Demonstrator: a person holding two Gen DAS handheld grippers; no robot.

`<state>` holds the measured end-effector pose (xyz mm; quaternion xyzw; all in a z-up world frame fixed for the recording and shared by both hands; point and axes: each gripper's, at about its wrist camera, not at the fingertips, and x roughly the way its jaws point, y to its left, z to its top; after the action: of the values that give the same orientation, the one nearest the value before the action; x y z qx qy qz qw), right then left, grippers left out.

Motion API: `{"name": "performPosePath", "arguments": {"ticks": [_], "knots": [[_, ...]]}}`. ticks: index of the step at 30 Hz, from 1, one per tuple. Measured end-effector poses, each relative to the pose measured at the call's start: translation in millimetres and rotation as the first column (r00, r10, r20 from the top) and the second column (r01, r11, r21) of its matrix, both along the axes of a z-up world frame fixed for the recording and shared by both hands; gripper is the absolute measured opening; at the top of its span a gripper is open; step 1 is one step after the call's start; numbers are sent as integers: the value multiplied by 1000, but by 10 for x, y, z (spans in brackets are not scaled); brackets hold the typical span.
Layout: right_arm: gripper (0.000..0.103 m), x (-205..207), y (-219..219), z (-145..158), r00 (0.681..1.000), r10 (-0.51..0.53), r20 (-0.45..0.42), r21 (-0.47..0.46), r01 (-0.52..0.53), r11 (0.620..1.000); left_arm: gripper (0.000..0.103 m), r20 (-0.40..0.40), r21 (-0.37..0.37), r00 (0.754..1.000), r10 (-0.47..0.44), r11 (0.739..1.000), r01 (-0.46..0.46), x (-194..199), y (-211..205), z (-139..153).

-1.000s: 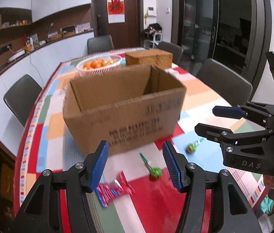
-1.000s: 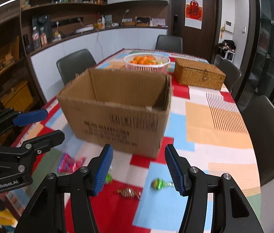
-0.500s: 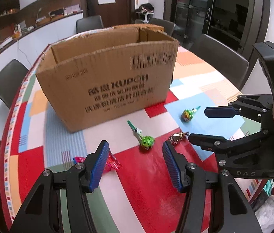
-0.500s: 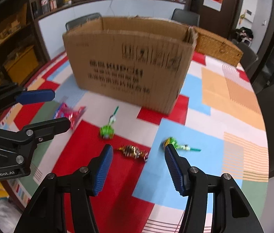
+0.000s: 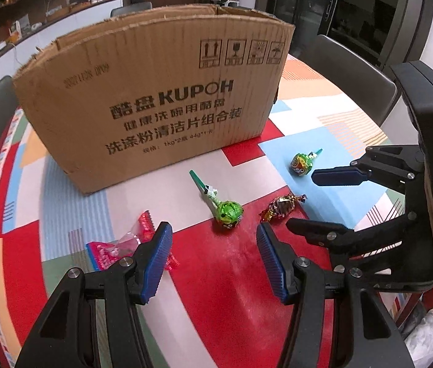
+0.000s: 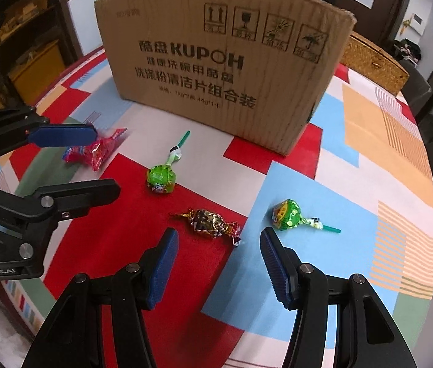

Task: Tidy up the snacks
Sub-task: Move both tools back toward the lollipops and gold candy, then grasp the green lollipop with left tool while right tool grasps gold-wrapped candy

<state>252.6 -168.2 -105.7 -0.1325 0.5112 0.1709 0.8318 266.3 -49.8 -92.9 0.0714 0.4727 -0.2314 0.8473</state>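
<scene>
Four snacks lie on the bench (image 6: 369, 165), whose cloth bears red, blue, white and orange patches, in front of a cardboard box (image 5: 155, 98) printed with dark lettering and handling symbols. A lollipop (image 5: 229, 212) in a bright green wrapper, its green stick pointing toward the box, rests where a red patch meets a white one. A second lollipop (image 6: 287, 215), green with yellow markings, lies on a blue patch, stick pointing away from the other sweets. Between them lies a candy (image 6: 208, 221) in shiny brown-and-gold foil, twisted at both ends. A pink crinkled packet (image 6: 95, 153) lies well apart, on the left side. The left gripper (image 5: 213, 257) hovers with its jaws spread wide and empty, the first lollipop just beyond them. The right gripper (image 6: 218, 263) also has its jaws released, the foil candy just ahead of its blue pads (image 6: 162, 271). A woven basket (image 6: 373, 61) stands behind the box.
</scene>
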Motion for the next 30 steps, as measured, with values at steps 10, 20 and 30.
{"name": "performPosePath", "arguments": {"ticks": [10,20,30], "knots": [[56,77,39,-90,999,46,5,-15,-46,999,55,-84,-50,996,11,999,-15,213,-76,-176],[56,180,83,-189,998,61,17,-28,-60,998,50,-127,-56,992,29,998,-36,370,-159,-306],[35,238,47,-257,999,42,14,-16,-42,999,32,-140,-41,989,35,998,-41,420,-195,-382]]}}
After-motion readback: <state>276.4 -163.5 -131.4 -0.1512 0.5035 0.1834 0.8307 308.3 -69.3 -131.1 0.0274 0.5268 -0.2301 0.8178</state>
